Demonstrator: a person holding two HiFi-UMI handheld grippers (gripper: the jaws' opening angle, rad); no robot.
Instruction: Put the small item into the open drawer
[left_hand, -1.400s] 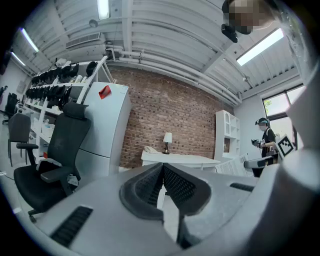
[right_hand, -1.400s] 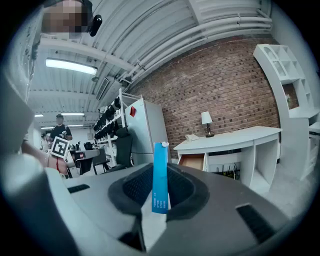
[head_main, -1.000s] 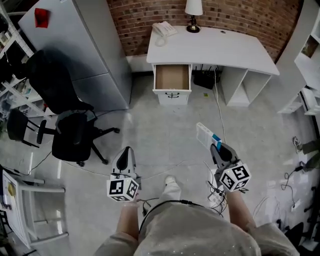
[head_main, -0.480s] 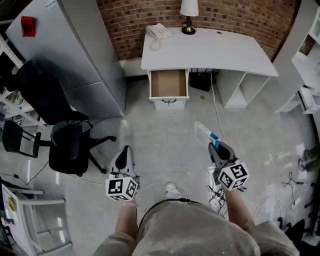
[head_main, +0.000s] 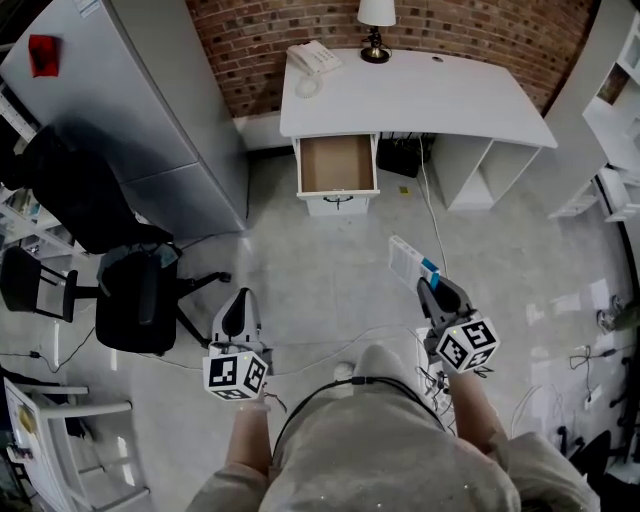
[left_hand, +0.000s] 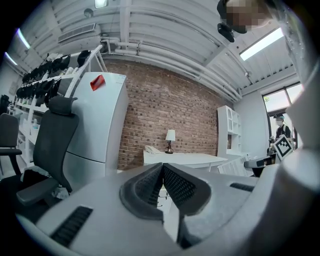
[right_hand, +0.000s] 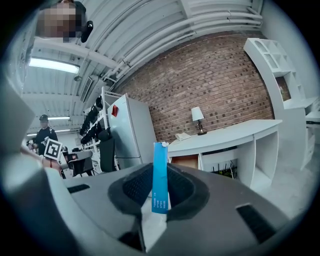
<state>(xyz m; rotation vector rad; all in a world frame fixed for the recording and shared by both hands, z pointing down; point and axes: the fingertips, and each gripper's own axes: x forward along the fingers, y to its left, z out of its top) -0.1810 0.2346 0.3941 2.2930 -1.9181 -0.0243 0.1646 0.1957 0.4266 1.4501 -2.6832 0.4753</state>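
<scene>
The open drawer (head_main: 338, 165) sticks out of the white desk (head_main: 420, 95) against the brick wall, its brown inside bare; it also shows small in the right gripper view, drawer (right_hand: 185, 161). My right gripper (head_main: 430, 285) is shut on a slim white and blue box (head_main: 411, 262), which stands upright between the pads as a blue box edge (right_hand: 160, 177). My left gripper (head_main: 238, 312) hangs over the floor at lower left, jaws shut with nothing between them (left_hand: 162, 180). Both grippers are well short of the desk.
A grey cabinet (head_main: 150, 100) stands left of the desk. Black office chairs (head_main: 135, 300) sit at the left. A phone (head_main: 312, 58) and lamp (head_main: 376, 20) rest on the desk. Cables (head_main: 435, 385) lie on the floor near my right side. White shelves (head_main: 615, 110) line the right.
The desk and drawer have shifted slightly nearer and leftward in the head view as I step forward. Both grippers keep their hold and pose.
</scene>
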